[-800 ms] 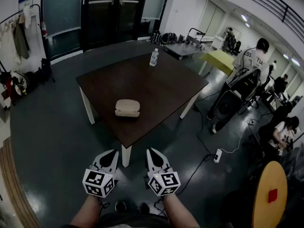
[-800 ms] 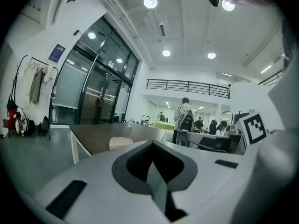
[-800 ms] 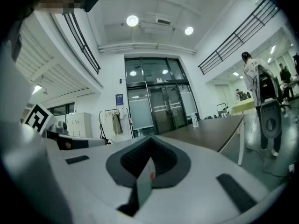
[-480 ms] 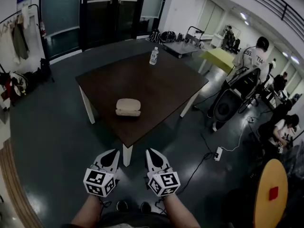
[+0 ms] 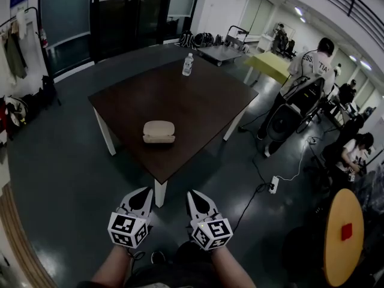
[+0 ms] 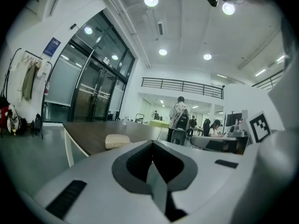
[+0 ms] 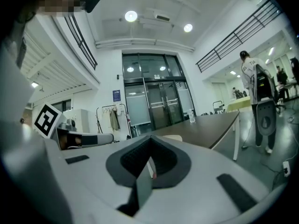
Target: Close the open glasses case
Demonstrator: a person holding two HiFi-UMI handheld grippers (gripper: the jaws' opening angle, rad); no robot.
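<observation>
Observed: the cream oval glasses case (image 5: pixel 159 132) lies on the dark brown square table (image 5: pixel 198 101), near its front edge, well apart from both grippers. Whether its lid stands open cannot be told at this range.

Change: since a moment ago the head view has swung slightly, so the table sits a little further left in frame; the case has not shifted on it.

Left gripper (image 5: pixel 143 192): jaws together, empty. Right gripper (image 5: pixel 194 194): the same.

Assessment: approach only; closing is not begun.
</observation>
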